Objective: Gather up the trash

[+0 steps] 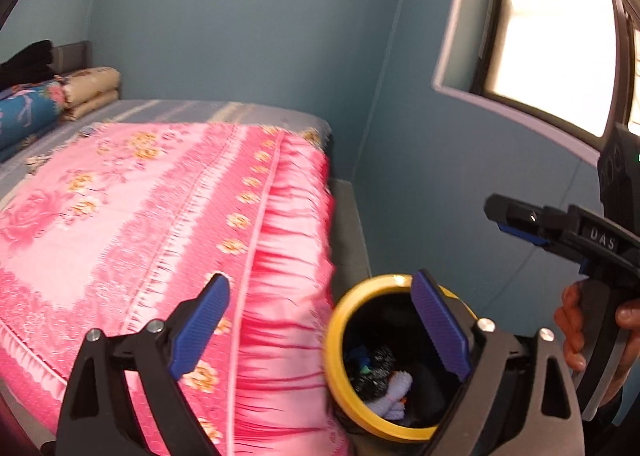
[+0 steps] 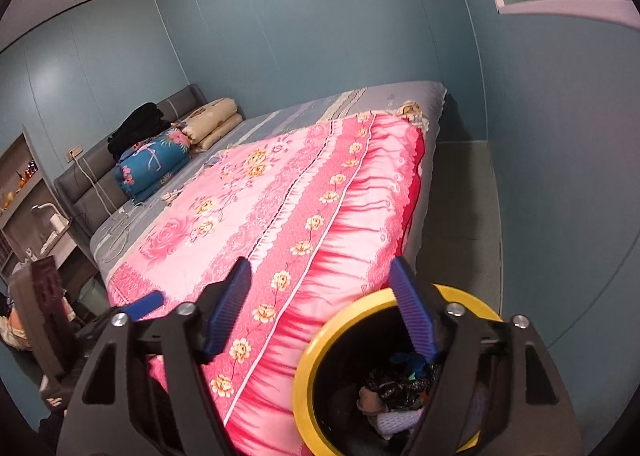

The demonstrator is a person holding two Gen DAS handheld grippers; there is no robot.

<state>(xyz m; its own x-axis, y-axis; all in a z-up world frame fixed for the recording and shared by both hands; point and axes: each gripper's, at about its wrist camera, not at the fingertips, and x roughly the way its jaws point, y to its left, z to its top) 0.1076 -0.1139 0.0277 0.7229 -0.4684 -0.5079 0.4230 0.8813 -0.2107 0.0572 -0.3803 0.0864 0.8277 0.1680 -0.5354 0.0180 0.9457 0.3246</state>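
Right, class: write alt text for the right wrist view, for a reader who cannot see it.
An open tool with blue pads hangs over a yellow-rimmed bin holding crumpled trash, nothing between its fingers. Beside the bin stands a bed under a pink floral blanket, with folded bedding at the headboard.

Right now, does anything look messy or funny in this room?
Nothing looks spilled or broken. The trash sits inside the yellow-rimmed bin beside the bed, and the pink blanket lies flat. White cords trail loosely across the bed's far end.
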